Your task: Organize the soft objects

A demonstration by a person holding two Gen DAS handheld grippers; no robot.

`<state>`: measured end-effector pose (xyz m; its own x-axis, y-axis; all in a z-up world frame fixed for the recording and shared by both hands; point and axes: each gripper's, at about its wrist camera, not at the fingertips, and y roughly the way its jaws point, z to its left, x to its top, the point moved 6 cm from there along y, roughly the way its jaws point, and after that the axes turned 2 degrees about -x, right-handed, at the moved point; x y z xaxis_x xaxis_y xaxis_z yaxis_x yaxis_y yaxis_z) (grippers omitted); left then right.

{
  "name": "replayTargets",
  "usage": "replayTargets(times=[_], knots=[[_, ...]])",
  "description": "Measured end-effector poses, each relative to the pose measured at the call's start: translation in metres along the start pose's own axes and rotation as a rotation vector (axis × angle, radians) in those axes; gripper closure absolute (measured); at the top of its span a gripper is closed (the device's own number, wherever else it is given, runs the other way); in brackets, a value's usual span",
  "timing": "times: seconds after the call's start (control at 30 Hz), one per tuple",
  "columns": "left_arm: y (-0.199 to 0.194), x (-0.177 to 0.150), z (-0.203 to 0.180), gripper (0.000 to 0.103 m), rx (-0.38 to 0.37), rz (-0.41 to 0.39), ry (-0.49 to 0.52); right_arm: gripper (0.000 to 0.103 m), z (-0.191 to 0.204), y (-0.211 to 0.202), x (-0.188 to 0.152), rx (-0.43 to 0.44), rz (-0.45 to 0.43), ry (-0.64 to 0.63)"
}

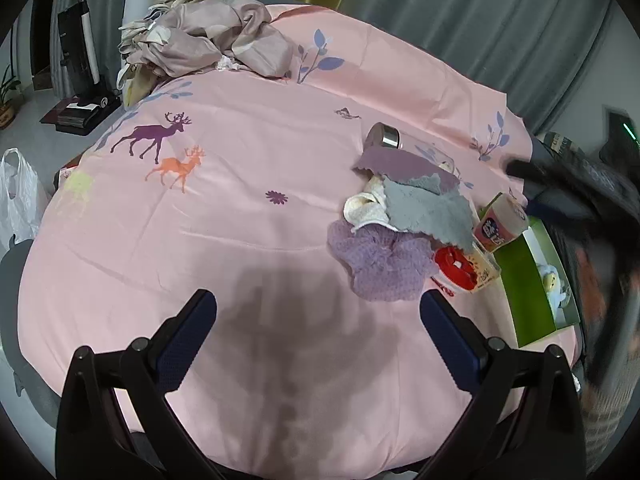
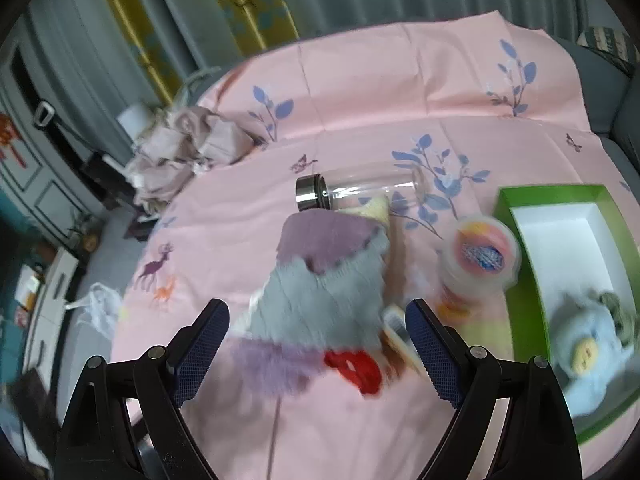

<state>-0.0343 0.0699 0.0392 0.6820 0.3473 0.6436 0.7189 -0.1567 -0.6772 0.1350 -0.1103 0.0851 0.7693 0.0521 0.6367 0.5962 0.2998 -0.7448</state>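
Only blurred, unreadable lettering shows on the pink-labelled cup (image 1: 501,222).

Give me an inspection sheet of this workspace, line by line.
Surface: pink sheet with deer print, wrinkled.
Job's things: grey cloth, purple cloth, white towel and lilac mesh puff piled together; blue plush toy in green box.
Clutter: glass bottle, two snack jars, one with a red lid.
Grippers: left gripper and right gripper open, holding nothing.
Cables: nothing seen.
Surroundings: crumpled bedding, grey curtains, plastic bag.
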Motion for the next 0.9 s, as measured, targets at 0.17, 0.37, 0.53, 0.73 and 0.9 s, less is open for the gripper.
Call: replayTargets(times=[0.17, 0.37, 0.53, 0.73, 0.9], knots=[[0.000, -0.006, -0.001, 0.002, -0.016, 0.010, 0.003, 0.013, 0.008, 0.053, 0.018, -0.080, 0.096, -0.008], [0.002, -0.010, 0.000, 0.002, -0.022, 0.024, 0.006, 0.021, 0.008, 0.102, 0.012, -0.135, 0.201, -0.024], [0.005, -0.012, -0.001, 0.002, -0.032, 0.037, 0.005, 0.065, 0.000, 0.112, 0.009, -0.165, 0.196, -0.033], [0.008, -0.013, -0.001, 0.002, -0.039, 0.045, -0.002, 0.085, -0.001, 0.092, 0.020, -0.098, 0.145, -0.030], [0.007, -0.013, -0.005, 0.002, -0.049, 0.042, -0.001, 0.085, 0.004, 0.064, 0.032, -0.042, 0.087, -0.018]])
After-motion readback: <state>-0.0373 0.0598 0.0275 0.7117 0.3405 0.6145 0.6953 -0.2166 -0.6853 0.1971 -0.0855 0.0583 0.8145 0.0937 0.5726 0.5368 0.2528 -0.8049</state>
